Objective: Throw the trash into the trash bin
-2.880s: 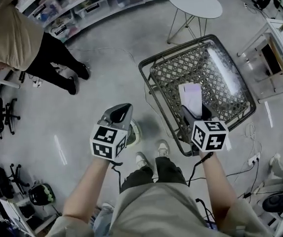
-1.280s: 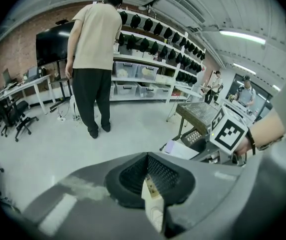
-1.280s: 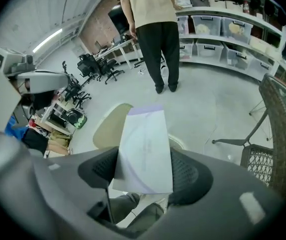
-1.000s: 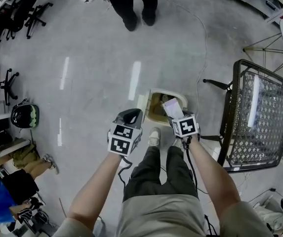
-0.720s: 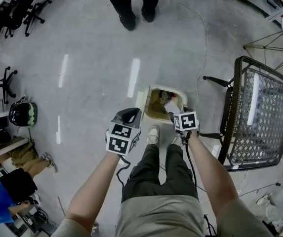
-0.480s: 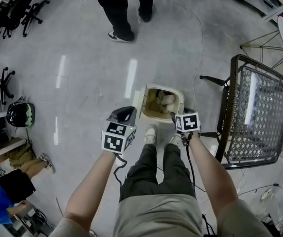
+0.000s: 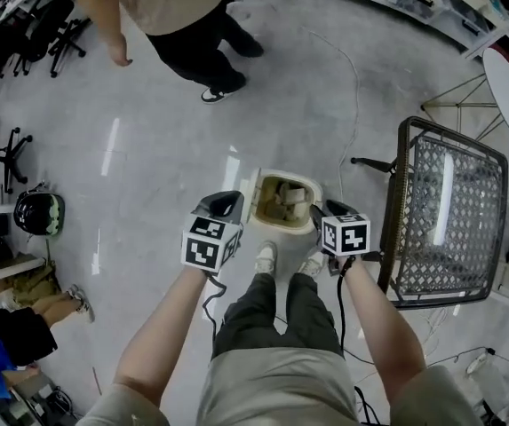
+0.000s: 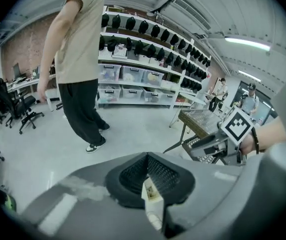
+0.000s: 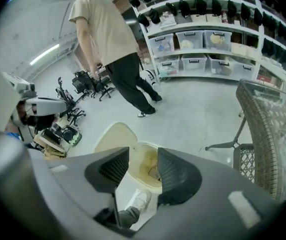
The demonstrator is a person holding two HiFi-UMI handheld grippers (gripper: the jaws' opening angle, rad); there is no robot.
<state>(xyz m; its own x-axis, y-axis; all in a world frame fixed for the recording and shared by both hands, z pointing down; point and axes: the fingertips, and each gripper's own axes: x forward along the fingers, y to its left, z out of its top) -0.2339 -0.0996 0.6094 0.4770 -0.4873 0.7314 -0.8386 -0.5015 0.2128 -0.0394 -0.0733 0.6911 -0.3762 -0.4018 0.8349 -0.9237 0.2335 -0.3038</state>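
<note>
Looking down in the head view, the trash bin (image 7: 282, 224) stands lid-open at centre frame, just above the person's shoes. A second ago the right gripper (image 7: 318, 211) held a white paper (image 7: 292, 193) over the opening. Now that paper lies inside the bin, and the gripper sits just right of the rim with nothing in it. The drop looks done, so this piece of the task seems finished. The left gripper (image 7: 227, 201) hangs just left of the bin, beside the raised lid. A wire chair (image 7: 445, 211) fills the right of the frame.

In the left gripper view, the jaws are pressed together and hold nothing. Only a thin slit below the pads shows a sliver of the pale bin.

In the right gripper view, the jaws stand about half apart and have just been closing, with nothing between them. Through the gap the bin's opening shows at lower centre, below the pads and apart from them. Its contents are too dim to sort out.
</note>
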